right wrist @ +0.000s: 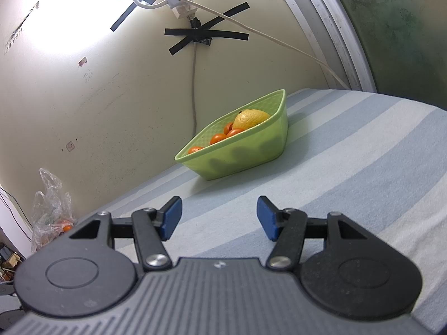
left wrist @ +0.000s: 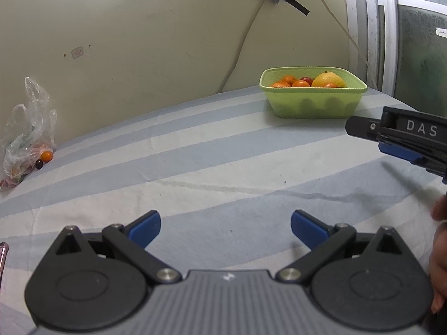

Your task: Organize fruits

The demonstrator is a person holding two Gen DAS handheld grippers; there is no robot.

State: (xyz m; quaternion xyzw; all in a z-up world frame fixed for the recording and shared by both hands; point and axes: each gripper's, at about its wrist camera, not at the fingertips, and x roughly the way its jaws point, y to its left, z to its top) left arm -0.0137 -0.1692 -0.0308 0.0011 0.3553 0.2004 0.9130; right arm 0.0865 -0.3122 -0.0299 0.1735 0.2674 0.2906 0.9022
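Observation:
A light green basket (left wrist: 313, 106) (right wrist: 251, 153) stands on the striped cloth near the wall. It holds a large yellow fruit (left wrist: 328, 80) (right wrist: 250, 118), several small oranges (left wrist: 300, 83) (right wrist: 218, 138) and a dark red fruit (left wrist: 306, 79). At the far left a clear plastic bag (left wrist: 28, 134) (right wrist: 51, 209) lies on the cloth with a small orange fruit (left wrist: 46, 155) and a dark one (left wrist: 39, 163) at its mouth. My left gripper (left wrist: 225, 230) is open over bare cloth, nothing between its blue pads. My right gripper (right wrist: 219, 217) is open too, also empty, and shows in the left wrist view at the right edge (left wrist: 396, 136).
The striped cloth (left wrist: 195, 153) (right wrist: 349, 167) covers the whole surface between the grippers and the basket. A cream wall with taped cables (right wrist: 195, 36) runs behind. A window frame (left wrist: 385, 28) stands at the right. Part of a hand (left wrist: 440, 251) shows at the right edge.

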